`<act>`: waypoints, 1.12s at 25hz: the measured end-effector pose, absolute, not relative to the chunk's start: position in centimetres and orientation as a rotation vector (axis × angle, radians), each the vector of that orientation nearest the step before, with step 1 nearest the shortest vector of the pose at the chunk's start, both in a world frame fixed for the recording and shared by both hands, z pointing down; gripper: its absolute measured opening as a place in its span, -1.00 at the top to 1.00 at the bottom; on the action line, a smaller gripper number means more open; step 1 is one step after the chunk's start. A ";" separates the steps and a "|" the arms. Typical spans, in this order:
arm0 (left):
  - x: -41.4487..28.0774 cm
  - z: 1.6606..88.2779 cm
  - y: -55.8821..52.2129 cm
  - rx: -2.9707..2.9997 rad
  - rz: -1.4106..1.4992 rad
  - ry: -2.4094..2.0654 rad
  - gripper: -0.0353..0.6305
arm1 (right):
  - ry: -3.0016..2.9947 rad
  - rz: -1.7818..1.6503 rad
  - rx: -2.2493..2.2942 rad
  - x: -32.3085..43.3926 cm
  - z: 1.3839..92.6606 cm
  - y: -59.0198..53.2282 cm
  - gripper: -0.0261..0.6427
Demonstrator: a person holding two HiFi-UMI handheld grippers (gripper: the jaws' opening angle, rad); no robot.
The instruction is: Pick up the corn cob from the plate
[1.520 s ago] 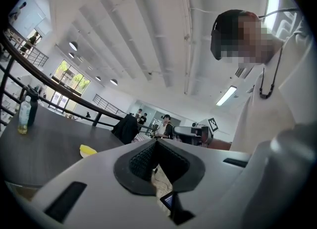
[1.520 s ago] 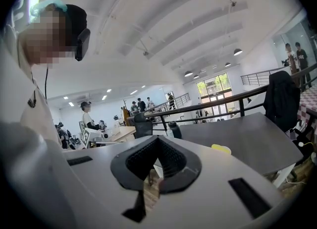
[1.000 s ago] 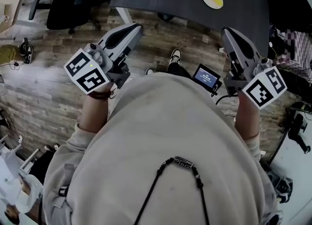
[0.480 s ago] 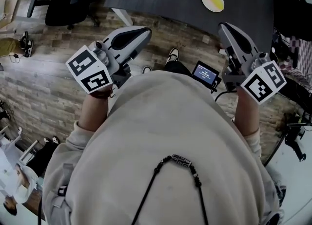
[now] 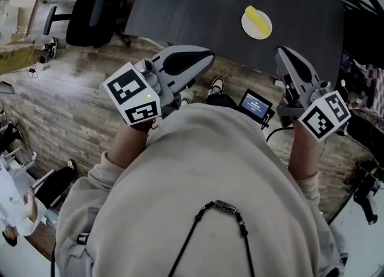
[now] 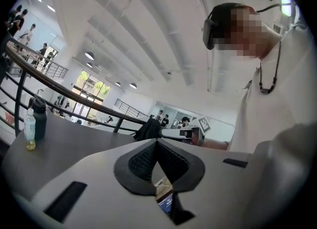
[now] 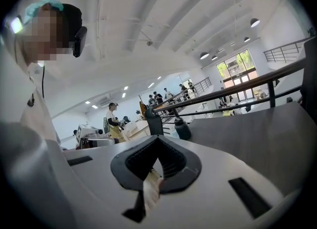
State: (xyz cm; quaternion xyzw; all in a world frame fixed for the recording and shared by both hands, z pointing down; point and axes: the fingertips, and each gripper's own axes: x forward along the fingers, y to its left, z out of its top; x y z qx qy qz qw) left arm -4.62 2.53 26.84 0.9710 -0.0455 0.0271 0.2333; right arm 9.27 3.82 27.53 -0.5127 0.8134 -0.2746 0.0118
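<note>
I see corn cob (image 5: 258, 18) lying on plate (image 5: 250, 30), far side of table (image 5: 192, 6), well apart from both claws. R gripper (image 5: 283, 53) nearer than L gripper (image 5: 207, 59); both jaws pressed together, nothing btwn

you're in a big open office hall: wood-plank floor (image 5: 66, 102), black office chair (image 5: 90, 12) by the dark table (image 5: 198, 6), railings (image 7: 233, 90), ceiling lamps (image 7: 254, 22), people (image 7: 113, 121) at desks.
</note>
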 end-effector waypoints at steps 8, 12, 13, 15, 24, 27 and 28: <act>3.1 27.6 -0.1 2.659 0.253 -0.164 0.89 | 2.451 -0.962 -1.474 16.6 30.0 0.0 0.90; 3.5 27.5 -0.3 2.674 0.287 -0.156 0.89 | 2.355 -1.007 -1.477 17.9 31.3 0.1 0.90; 3.7 27.6 -0.3 2.675 0.295 -0.148 0.89 | 2.332 -1.008 -1.482 18.4 31.4 0.2 0.90; 4.0 27.6 -0.6 2.674 0.303 -0.130 0.89 | 2.302 -1.009 -1.489 18.8 31.3 0.2 0.90; 6.5 27.6 -3.7 2.663 0.299 0.042 0.89 | 2.199 -0.997 -1.628 20.0 30.9 -0.8 0.90; 8.4 27.6 -4.4 2.677 0.282 0.136 0.89 | 2.187 -0.953 -1.685 21.0 30.6 -0.9 0.90; 9.3 27.6 -4.7 2.681 0.275 0.169 0.89 | 2.183 -0.936 -1.711 21.6 30.4 -0.9 0.90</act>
